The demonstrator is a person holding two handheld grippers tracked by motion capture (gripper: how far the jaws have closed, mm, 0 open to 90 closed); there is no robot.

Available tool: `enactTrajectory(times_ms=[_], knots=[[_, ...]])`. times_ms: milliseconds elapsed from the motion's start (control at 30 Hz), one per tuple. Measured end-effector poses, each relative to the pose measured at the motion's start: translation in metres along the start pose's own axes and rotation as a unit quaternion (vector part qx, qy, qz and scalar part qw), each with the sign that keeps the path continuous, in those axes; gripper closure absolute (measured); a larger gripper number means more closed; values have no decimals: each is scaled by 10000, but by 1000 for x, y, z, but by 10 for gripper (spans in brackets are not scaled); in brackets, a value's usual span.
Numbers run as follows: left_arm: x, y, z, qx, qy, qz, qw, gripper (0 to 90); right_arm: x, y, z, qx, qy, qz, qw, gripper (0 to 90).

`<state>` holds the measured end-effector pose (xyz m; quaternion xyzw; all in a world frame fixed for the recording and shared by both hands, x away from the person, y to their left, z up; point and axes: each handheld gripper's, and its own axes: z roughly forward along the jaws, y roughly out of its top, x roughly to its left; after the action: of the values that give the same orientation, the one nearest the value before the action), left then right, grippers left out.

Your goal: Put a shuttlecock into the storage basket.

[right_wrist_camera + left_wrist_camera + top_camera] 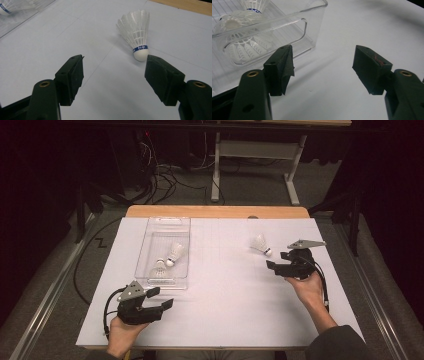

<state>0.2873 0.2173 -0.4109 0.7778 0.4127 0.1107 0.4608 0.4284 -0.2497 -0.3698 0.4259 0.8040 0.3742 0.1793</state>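
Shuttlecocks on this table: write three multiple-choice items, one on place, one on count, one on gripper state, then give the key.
1. Where does the loose shuttlecock lie?
A. inside the bin
B. on the white table cover, near the right gripper
C. on the floor

2. How many shuttlecocks are in the clear plastic bin?
A. none
B. two
C. five

3. How does the left gripper stand?
A. open, holding nothing
B. shut on a shuttlecock
C. shut on the bin's rim

Key: 1 B, the high view shows it lying on the cover just ahead of that gripper. 2 B, two white shuttlecocks lie in the bin. 3 A, its jaws stand wide apart over bare cover.
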Motion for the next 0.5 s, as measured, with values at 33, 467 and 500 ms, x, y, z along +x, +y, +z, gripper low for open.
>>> enactTrajectory(times_ms=[33, 467, 500], knots=[[0, 0, 0, -5, 11, 5, 10000, 337, -1, 1, 1, 24, -1, -3, 10000, 319], [6, -2, -1, -107, 175, -47, 9998, 338, -11, 18, 27, 304, -175, 47, 9994, 322], [6, -2, -2, -110, 180, -52, 9998, 338, -12, 19, 29, 349, -195, 50, 9992, 322]])
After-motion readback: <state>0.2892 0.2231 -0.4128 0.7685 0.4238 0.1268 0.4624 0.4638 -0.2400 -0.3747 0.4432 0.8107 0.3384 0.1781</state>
